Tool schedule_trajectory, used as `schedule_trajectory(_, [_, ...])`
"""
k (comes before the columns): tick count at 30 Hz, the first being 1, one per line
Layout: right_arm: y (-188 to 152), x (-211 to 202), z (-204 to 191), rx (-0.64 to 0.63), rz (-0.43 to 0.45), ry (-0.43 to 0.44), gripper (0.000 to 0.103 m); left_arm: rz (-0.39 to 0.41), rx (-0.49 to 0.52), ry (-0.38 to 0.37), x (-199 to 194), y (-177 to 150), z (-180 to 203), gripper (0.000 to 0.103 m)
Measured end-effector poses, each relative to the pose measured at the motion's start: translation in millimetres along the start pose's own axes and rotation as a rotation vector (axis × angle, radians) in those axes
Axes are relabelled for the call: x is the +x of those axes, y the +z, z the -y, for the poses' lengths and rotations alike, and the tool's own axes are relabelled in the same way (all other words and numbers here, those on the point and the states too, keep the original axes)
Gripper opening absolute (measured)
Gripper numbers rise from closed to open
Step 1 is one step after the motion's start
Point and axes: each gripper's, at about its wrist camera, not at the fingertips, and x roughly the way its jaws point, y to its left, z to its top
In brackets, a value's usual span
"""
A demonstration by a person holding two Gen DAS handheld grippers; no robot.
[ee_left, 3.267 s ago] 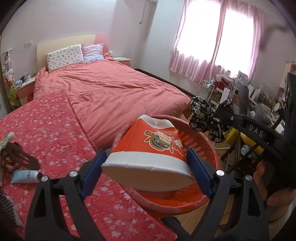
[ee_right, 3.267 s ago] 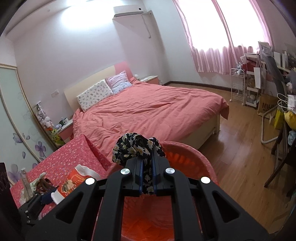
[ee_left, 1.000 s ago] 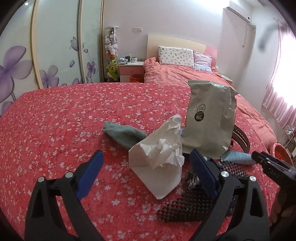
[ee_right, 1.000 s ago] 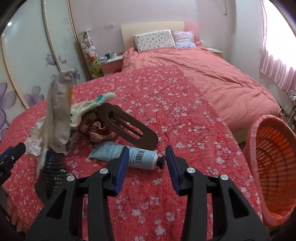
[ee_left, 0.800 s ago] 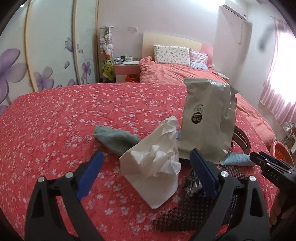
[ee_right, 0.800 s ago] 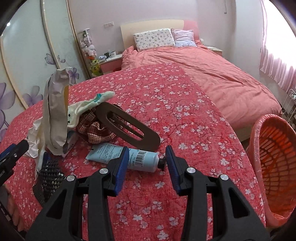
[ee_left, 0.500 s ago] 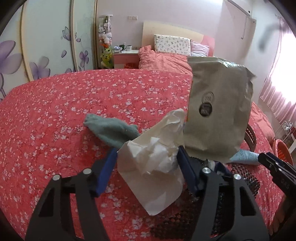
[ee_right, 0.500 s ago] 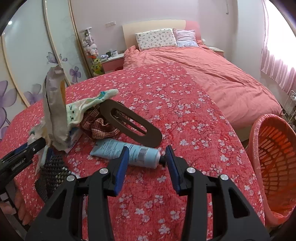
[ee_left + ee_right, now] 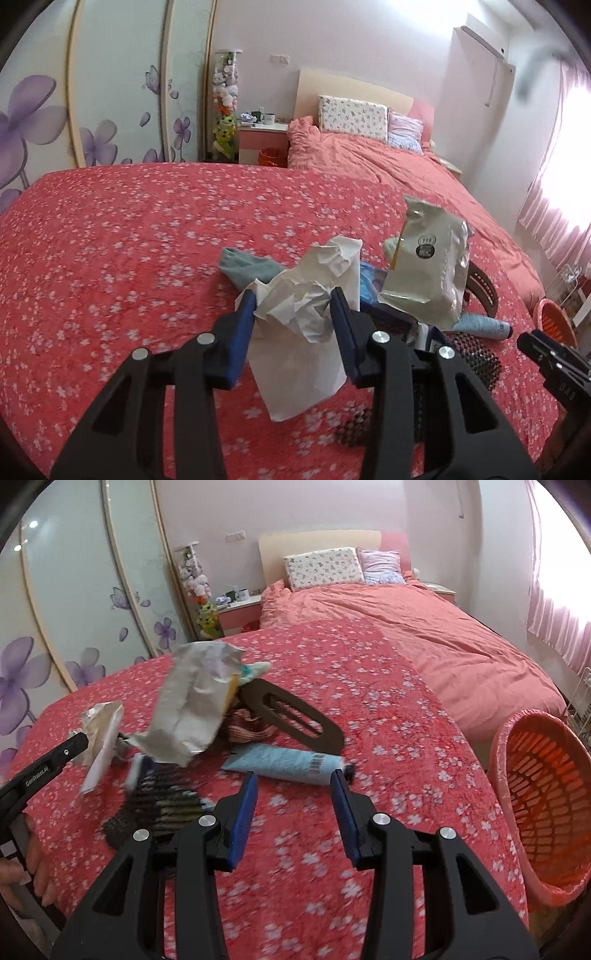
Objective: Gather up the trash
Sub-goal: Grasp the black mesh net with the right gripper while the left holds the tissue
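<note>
The counter (image 9: 406, 738) wears a red cloth with small white flowers. On it, near the close edge, lies a cluster of things: a teal sock (image 9: 245, 266), a white crumpled paper (image 9: 306, 332), a silver pouch (image 9: 192, 712) tilted over the pile, a dark mesh piece (image 9: 155, 808), a pale blue tube (image 9: 288, 762) lying flat, a brown oval handle (image 9: 295, 716) just behind the tube, and a plaid bag (image 9: 247, 727) beneath it. The rest of the cloth behind and to the left is bare.
</note>
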Motion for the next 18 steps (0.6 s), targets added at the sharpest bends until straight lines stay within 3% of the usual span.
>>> schedule_trajectory(12, [-20, -6, -66, -0.131, -0.027, 0.171, 0.042, 0.062, -0.040, -0.007, -46, 7, -41, 0.041])
schedule_trajectory(18, [-42, 6, -97, -0.240, -0.072, 0.167, 0.039, 0.061, -0.057, -0.008, -52, 3, -53, 0.041])
